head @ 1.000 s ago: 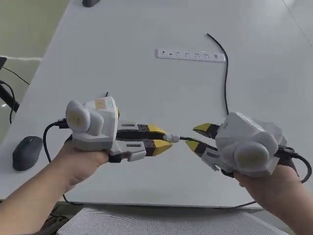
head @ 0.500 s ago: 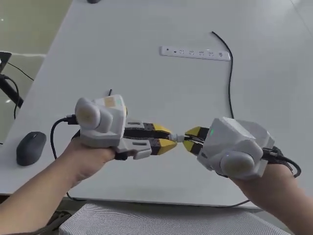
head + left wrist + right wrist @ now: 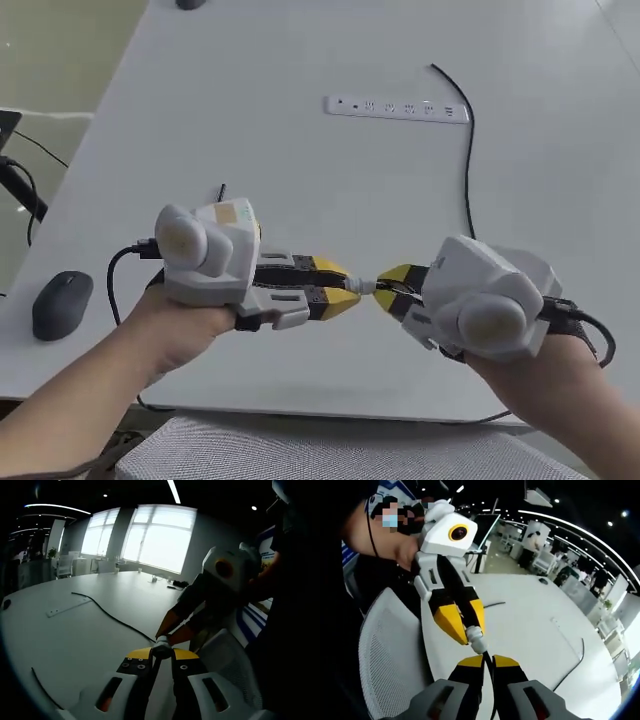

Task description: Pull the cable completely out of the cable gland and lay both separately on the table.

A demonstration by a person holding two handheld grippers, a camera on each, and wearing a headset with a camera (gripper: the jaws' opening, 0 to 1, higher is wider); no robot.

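Note:
In the head view my left gripper [image 3: 345,288] is held above the table's near edge, shut on the small white cable gland [image 3: 367,287]. A thin black cable [image 3: 383,289] leaves the gland to the right, and my right gripper [image 3: 390,290] is shut on it close to the gland. The two pairs of yellow tips almost touch. The left gripper view has its jaws [image 3: 161,654] closed on the gland [image 3: 161,646], with the other gripper [image 3: 200,612] just beyond. The right gripper view has its jaws [image 3: 487,659] pinching the cable [image 3: 488,666] right under the gland [image 3: 475,639].
A white power strip [image 3: 397,108] lies far across the white table [image 3: 250,120], its black cord [image 3: 468,160] running toward me on the right. A dark mouse [image 3: 62,303] sits at the left edge. A grey mesh chair [image 3: 330,450] is below the near edge.
My right gripper has moved left up to the gland and its jaws, open a second ago, have shut on the cable. The left gripper has stayed shut on the gland.

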